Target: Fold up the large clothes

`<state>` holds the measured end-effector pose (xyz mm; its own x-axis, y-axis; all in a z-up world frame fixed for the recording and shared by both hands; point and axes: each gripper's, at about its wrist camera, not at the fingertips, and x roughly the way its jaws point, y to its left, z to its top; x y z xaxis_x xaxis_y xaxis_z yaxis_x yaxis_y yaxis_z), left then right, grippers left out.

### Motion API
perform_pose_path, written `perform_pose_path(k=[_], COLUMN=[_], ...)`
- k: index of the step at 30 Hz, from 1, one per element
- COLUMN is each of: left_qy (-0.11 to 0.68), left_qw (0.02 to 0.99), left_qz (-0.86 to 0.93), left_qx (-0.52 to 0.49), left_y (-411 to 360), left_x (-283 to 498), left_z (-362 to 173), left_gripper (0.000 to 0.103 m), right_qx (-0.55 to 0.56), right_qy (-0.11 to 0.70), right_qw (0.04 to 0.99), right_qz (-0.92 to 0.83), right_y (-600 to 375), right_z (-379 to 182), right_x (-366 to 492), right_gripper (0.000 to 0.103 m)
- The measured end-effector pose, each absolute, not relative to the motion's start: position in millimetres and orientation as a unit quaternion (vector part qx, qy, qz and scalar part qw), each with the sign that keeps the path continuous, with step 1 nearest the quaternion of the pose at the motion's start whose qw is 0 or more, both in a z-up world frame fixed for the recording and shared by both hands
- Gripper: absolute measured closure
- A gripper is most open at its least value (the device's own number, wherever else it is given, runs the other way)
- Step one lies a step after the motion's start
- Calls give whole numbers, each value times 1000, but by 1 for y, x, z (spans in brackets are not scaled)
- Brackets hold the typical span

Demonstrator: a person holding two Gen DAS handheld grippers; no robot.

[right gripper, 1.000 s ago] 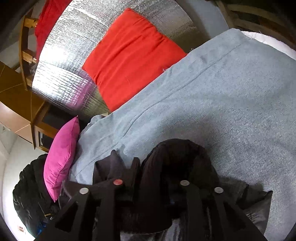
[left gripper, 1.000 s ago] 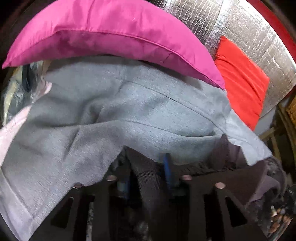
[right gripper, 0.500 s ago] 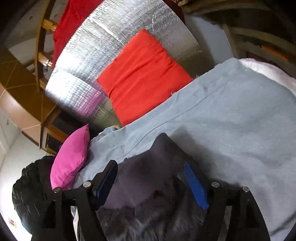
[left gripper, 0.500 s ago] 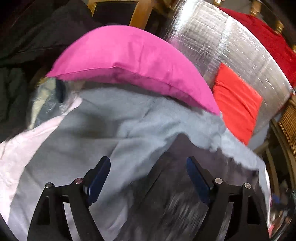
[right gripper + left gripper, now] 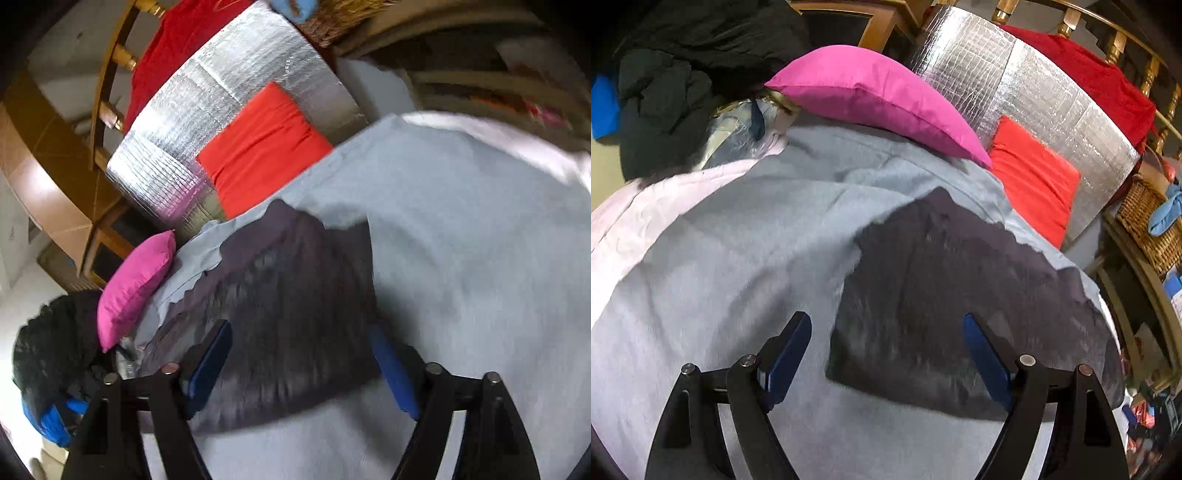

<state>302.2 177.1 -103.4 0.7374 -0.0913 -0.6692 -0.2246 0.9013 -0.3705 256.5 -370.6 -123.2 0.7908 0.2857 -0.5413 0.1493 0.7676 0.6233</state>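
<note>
A dark grey garment (image 5: 945,295) lies flat and folded on the light grey blanket (image 5: 738,258) that covers the bed. It also shows in the right wrist view (image 5: 291,332). My left gripper (image 5: 886,350) is open and empty, raised above the garment's near left part. My right gripper (image 5: 299,365) is open and empty, raised above the garment's near edge. Both views are blurred by motion.
A pink cushion (image 5: 879,99) and a red cushion (image 5: 1034,177) lean at the bed's far side against a silver foil panel (image 5: 1034,92). A heap of dark clothes (image 5: 672,81) lies at the far left. A wicker basket (image 5: 1148,218) stands at the right.
Both grippers were shut on the dark garment a second ago. They have opened, let it go and pulled back upward, and the garment now lies flat on the blanket.
</note>
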Motion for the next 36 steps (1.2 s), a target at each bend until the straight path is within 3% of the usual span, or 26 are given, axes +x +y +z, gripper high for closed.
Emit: perform_pose_path(k=[8,11,13,20,26,36], left_qy=[380,400,417,364,429,483], left_qw=[881,880,875,916,901,874], left_qz=[74,87,104,101,-33,-51], left_qx=[-271,-240,-224,-136,-56,3], left_y=[180,175,179,209,193,154], left_x=[315,330,333,337,456,562], left_z=[-123,-128,-128,-90,-82,-114], left_gripper=[19,18,19,19,18,18], right_qx=[416,423,409,288,156,71], right_qy=[362,362,373,343,381,466], right_qw=[832,829,832,894,906,874], right_qz=[57,53,34,-1,96,119], right_y=[-350,-350,-349,-372,-354,-332], right_z=[-164,-167,-169,-116,-62,-107], right_x=[263,276,281,259,385,506], right_gripper=[21,21,21,21,21,21])
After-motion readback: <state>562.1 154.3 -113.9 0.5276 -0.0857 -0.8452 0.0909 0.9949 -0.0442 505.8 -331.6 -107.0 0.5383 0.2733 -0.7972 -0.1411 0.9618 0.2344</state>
